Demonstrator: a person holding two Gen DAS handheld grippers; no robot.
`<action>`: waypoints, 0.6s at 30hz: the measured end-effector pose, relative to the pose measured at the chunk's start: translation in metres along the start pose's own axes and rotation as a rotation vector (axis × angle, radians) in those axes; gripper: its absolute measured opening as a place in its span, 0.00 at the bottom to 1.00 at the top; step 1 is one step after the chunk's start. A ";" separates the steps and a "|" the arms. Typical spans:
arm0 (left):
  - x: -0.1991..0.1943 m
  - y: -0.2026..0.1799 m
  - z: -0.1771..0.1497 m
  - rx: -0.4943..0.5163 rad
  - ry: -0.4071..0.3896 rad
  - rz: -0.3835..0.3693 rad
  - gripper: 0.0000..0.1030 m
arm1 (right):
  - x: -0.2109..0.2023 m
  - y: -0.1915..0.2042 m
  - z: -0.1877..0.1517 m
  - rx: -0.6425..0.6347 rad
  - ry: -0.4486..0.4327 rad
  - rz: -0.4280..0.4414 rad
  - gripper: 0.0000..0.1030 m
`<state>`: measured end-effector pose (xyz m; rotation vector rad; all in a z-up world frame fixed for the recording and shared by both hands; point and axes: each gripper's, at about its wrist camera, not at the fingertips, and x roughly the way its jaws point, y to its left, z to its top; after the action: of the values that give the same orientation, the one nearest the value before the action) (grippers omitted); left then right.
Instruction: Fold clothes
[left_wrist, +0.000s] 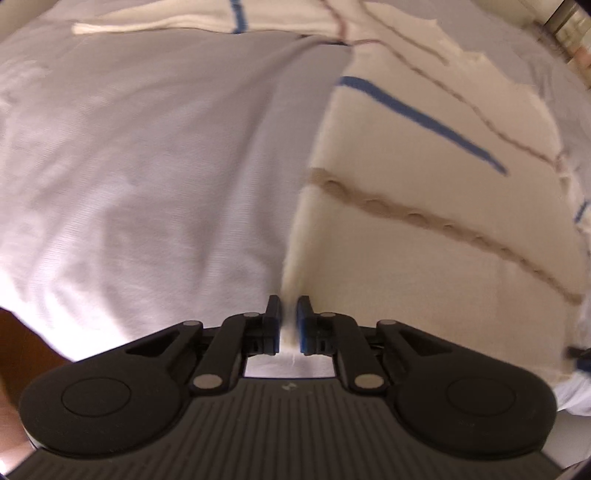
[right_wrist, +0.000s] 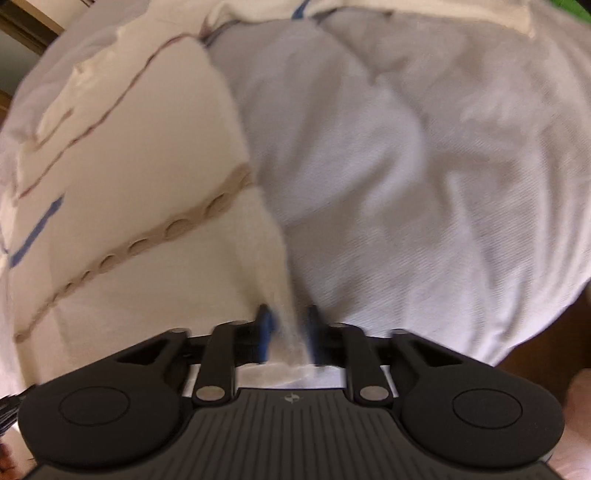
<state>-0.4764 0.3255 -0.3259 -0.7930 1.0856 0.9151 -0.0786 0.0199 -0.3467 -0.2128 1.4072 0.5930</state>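
Domestic interior, most likely a bedroom. A wide, soft surface covered by a white sheet fills both views and creases and sags like a made bed. A cream garment with blue and tan stripes lies spread on it. Brown wood floor appears below the sheet's rounded edge in the left wrist view, and likewise at the lower right of the right wrist view. A wooden frame or furniture edge shows at the upper left of the right wrist view, blurred.
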 end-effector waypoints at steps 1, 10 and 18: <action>-0.004 -0.001 0.002 0.010 -0.003 0.045 0.06 | -0.009 0.006 0.001 -0.037 -0.045 -0.039 0.45; 0.019 -0.053 0.012 0.153 -0.055 -0.019 0.13 | 0.000 0.062 -0.011 -0.305 -0.211 -0.007 0.42; 0.024 -0.055 -0.002 0.120 0.102 0.025 0.13 | 0.021 0.050 -0.044 -0.292 0.043 -0.057 0.43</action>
<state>-0.4224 0.3059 -0.3441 -0.7346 1.2305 0.8300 -0.1409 0.0463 -0.3640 -0.4993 1.3472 0.7497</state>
